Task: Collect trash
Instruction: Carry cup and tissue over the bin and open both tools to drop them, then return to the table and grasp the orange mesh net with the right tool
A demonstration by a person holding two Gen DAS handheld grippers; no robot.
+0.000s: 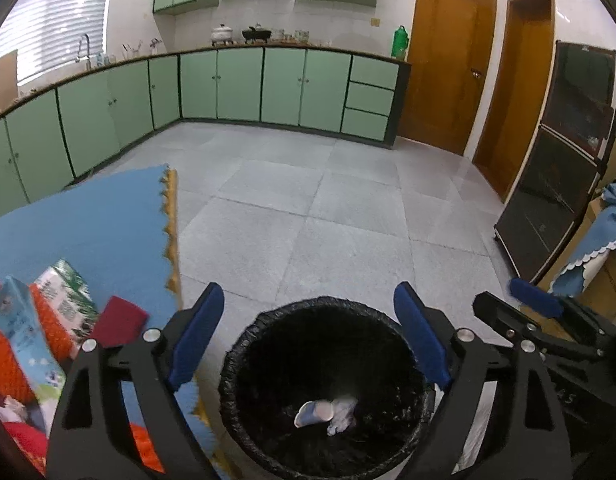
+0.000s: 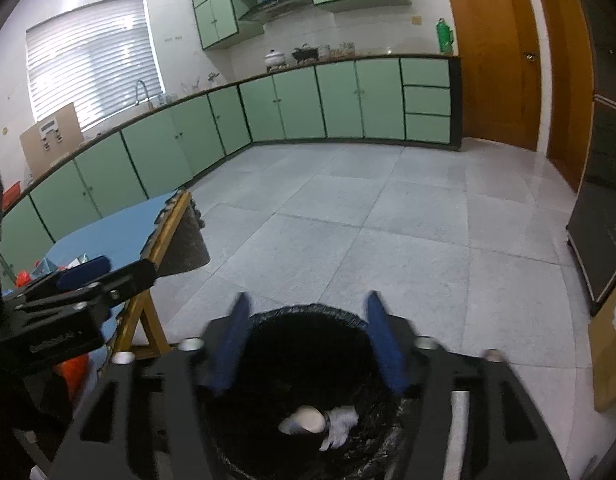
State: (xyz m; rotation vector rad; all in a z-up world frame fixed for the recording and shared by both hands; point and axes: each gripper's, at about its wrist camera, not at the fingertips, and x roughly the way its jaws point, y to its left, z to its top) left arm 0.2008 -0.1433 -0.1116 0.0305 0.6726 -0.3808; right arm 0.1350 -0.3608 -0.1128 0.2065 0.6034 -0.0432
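Grippers hang side by side over a round bin lined with a black plastic bag (image 1: 323, 384) on the grey tiled floor (image 1: 308, 208) of a kitchen fitted with pale green cabinets (image 1: 240, 84). The left gripper (image 1: 308, 340), its blue-padded jaws spread wide, frames the bin's mouth and carries nothing. The right gripper (image 2: 308, 344) likewise stands with jaws apart and empty, angled down at the same opening. At the bottom of the liner lie a white paper cup on its side (image 1: 313, 412) and, touching it, a crumpled white tissue (image 1: 341, 412), the trash this task is after. With both tools poised directly above, the pieces appear to have been dropped from this position, so that they fell cleanly inside rather than catching the rim.

To the left stands a table under a blue cloth with a scalloped edge (image 1: 108, 216), just beside the bin, presumably so that litter has only a short way to travel. On it lie further items: a light blue printed carton (image 1: 26, 340), orange netted packaging (image 1: 12, 368) and a dark red flat pad (image 1: 118, 322). More collecting seems to remain.
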